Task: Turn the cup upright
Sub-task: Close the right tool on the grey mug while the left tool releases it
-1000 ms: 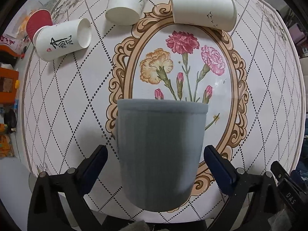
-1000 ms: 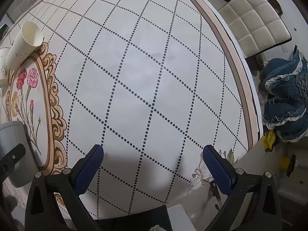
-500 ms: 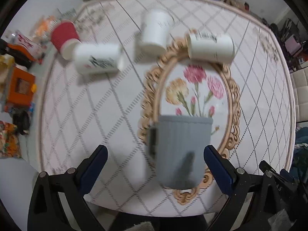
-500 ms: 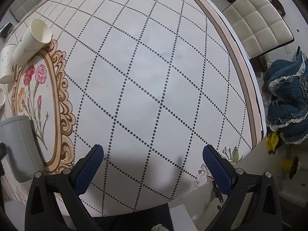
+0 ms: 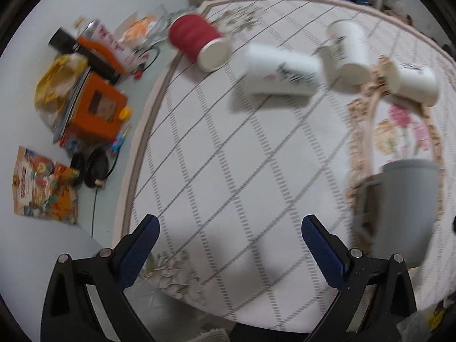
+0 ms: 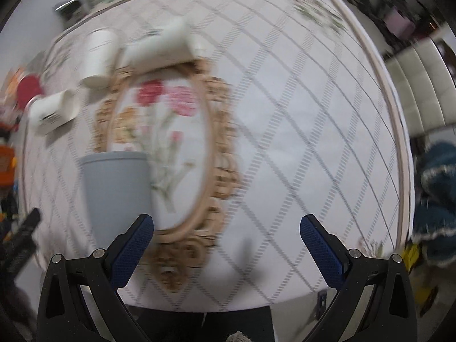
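Note:
A grey ribbed cup (image 5: 404,208) stands upright on the table at the right of the left wrist view, and at the left of the right wrist view (image 6: 116,191). Three white paper cups lie on their sides farther back: one (image 5: 280,75), one (image 5: 346,55), one (image 5: 413,84). A red cup (image 5: 199,42) lies on its side near the table's far left edge. My left gripper (image 5: 228,245) is open and empty, left of the grey cup. My right gripper (image 6: 225,242) is open and empty, right of the grey cup. Both views are blurred.
The round table (image 5: 228,156) has a diamond-pattern cloth with a flower oval (image 6: 165,136). On the floor to the left lie an orange box (image 5: 94,111), a yellow bag and a printed packet (image 5: 42,185). A white chair (image 6: 419,85) and blue cloth (image 6: 436,205) are at the right.
My left gripper has drawn back from the grey cup and swung left, so the cup now stands free at its right. My right gripper has swung left toward the flower oval.

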Action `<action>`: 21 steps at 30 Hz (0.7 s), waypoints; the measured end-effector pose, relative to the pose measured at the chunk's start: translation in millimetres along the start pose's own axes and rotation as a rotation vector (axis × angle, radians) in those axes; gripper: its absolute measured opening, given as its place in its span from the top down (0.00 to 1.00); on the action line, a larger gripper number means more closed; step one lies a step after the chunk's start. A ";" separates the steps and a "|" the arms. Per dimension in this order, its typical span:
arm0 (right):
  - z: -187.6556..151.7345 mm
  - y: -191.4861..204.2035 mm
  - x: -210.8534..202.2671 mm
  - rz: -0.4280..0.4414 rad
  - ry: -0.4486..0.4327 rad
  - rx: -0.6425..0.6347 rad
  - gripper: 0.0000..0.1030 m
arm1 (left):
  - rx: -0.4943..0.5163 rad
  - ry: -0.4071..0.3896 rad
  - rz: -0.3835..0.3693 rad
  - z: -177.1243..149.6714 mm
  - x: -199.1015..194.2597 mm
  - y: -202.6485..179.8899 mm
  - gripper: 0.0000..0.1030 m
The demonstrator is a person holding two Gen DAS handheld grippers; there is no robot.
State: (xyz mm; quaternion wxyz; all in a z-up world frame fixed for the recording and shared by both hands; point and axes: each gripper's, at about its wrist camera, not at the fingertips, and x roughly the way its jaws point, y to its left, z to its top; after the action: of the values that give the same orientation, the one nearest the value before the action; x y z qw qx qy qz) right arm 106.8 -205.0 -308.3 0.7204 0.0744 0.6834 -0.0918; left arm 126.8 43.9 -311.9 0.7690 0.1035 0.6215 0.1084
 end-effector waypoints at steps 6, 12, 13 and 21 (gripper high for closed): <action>7.6 58.5 0.3 0.004 -0.001 -0.120 0.00 | -0.028 0.031 0.037 -16.2 24.7 28.9 0.01; 16.5 92.2 22.0 0.006 0.052 -0.152 0.01 | -0.059 0.049 0.005 -20.7 34.4 44.0 0.01; 18.1 95.7 27.1 0.002 0.067 -0.152 0.01 | -0.061 0.046 -0.009 -20.5 35.1 44.4 0.01; 27.4 95.6 53.6 0.004 0.156 -0.128 0.19 | -0.065 0.057 -0.135 -12.9 40.6 40.5 0.00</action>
State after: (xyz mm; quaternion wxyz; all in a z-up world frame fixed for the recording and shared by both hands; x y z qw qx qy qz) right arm 158.4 -120.1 -362.1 0.6686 0.0366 0.7416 -0.0404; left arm 120.8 94.9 -340.5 0.7595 0.0333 0.6448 0.0791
